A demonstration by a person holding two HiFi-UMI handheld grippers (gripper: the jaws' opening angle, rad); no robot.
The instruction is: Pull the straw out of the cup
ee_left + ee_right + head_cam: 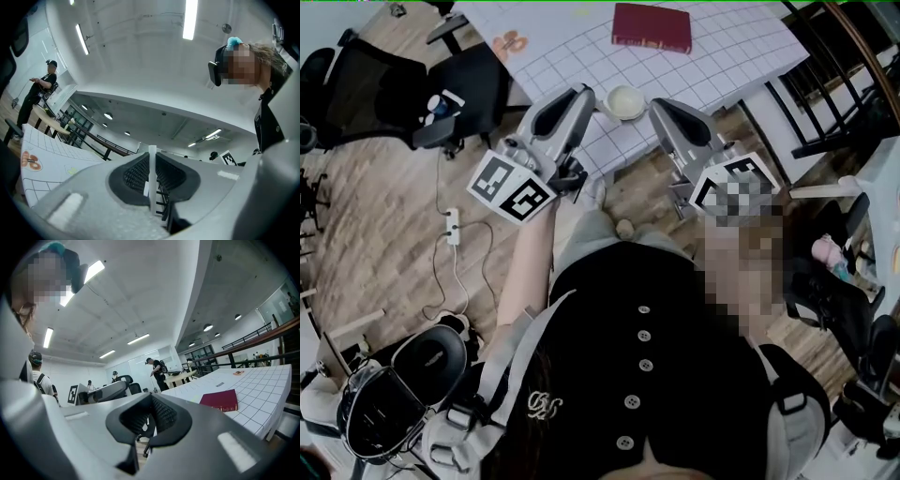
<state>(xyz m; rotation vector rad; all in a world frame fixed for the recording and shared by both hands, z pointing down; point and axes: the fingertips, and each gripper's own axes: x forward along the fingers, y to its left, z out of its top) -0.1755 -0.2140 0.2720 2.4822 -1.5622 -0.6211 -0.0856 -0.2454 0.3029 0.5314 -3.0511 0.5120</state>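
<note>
A thin white straw (152, 174) stands upright between the ribbed pads of my left gripper (152, 152), which is shut on it and tilted up toward the ceiling. In the head view the left gripper (581, 96) and right gripper (662, 106) are held close to the person's body, just short of the table edge. The small pale cup (625, 101) sits on the white gridded table cover (722, 56) between and slightly beyond the two tips. The right gripper (151, 397) points level across the table, its tips together with nothing between them.
A dark red book (652, 27) lies farther back on the table and is also in the right gripper view (219, 401). Black office chairs (441, 84) stand at the left. A power strip and cables (452, 225) lie on the wood floor. People stand in the background (157, 372).
</note>
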